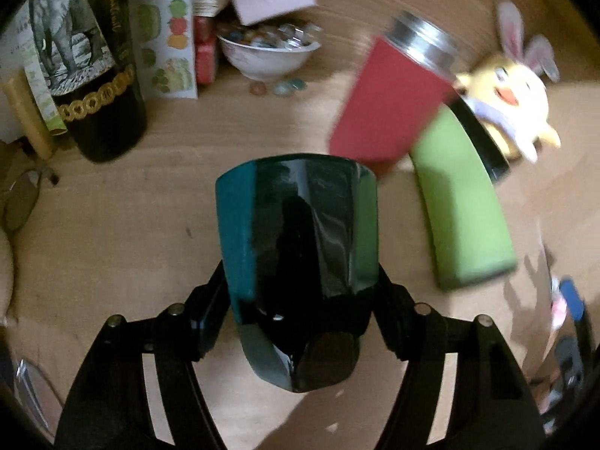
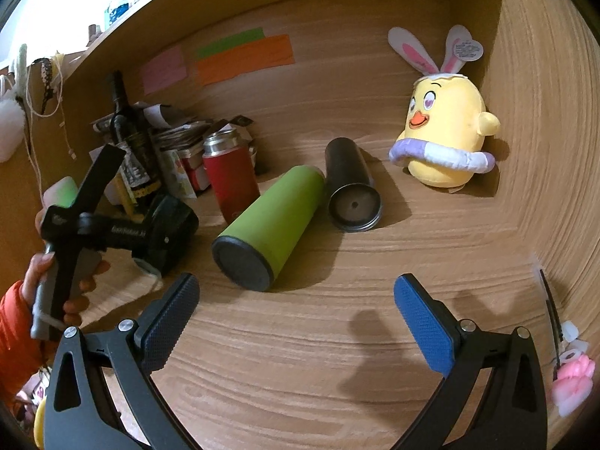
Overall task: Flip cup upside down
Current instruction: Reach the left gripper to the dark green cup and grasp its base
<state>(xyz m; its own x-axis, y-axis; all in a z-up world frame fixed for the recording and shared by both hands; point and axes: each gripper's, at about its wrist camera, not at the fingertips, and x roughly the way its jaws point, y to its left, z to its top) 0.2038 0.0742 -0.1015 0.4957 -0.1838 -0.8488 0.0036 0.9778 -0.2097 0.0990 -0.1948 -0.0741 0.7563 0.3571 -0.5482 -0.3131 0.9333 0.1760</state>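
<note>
A glossy dark green faceted cup point(image 1: 300, 240) fills the middle of the left wrist view, held above the wooden desk point(image 1: 131, 206). My left gripper point(image 1: 300, 292) is shut on it, one finger on each side of the cup. The cup points away from the camera with its narrower end near the camera; the view is motion-blurred. In the right wrist view the left gripper point(image 2: 165, 232) and its hand show at the left, with the dark cup point(image 2: 170, 230) in its jaws. My right gripper point(image 2: 296, 322) is open and empty above the desk point(image 2: 300, 356).
A green bottle point(image 2: 273, 221) and a black tumbler point(image 2: 350, 191) lie on the desk. A red flask point(image 2: 229, 180) stands behind them. A yellow duck plush point(image 2: 442, 138) sits at the back right. A wine bottle point(image 1: 101, 75), a bowl point(image 1: 268, 58) and papers stand at the left.
</note>
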